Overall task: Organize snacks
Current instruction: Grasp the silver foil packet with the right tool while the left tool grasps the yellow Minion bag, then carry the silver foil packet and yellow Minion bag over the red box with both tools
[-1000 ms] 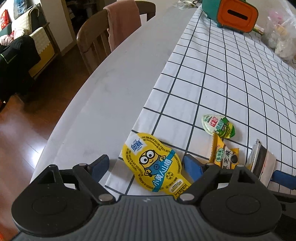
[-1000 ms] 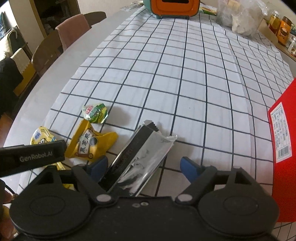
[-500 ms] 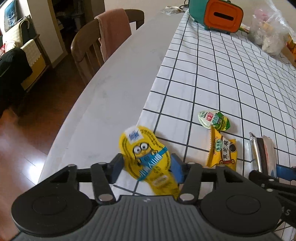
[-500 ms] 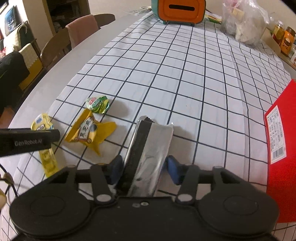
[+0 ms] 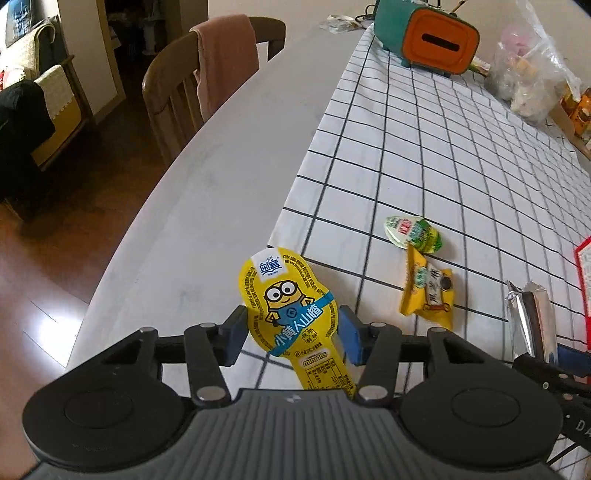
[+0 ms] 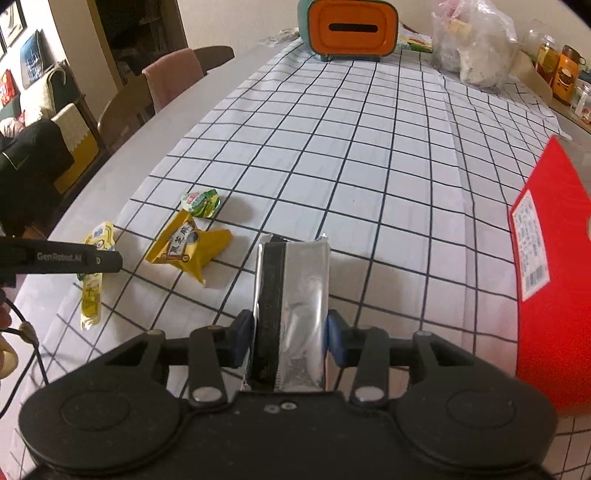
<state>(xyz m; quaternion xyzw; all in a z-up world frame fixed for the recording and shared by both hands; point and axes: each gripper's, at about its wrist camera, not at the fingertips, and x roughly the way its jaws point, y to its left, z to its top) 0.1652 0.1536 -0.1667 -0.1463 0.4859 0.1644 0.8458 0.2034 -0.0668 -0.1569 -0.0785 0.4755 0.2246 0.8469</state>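
Observation:
My left gripper is shut on a yellow Minions snack pack and holds it lifted above the checked cloth. My right gripper is shut on a silver foil packet with a black stripe, also lifted. A yellow sesame snack packet and a small green-and-white snack lie on the cloth; both also show in the right wrist view, the yellow packet and the green snack. The Minions pack shows there too, partly behind the left gripper.
A red box stands at the right. A teal-and-orange tissue box, a clear bag of goods and jars are at the far end. Chairs stand along the left table edge.
Both grippers closed from open onto their packets and lifted them off the cloth: the left on the Minions pack, the right on the silver packet.

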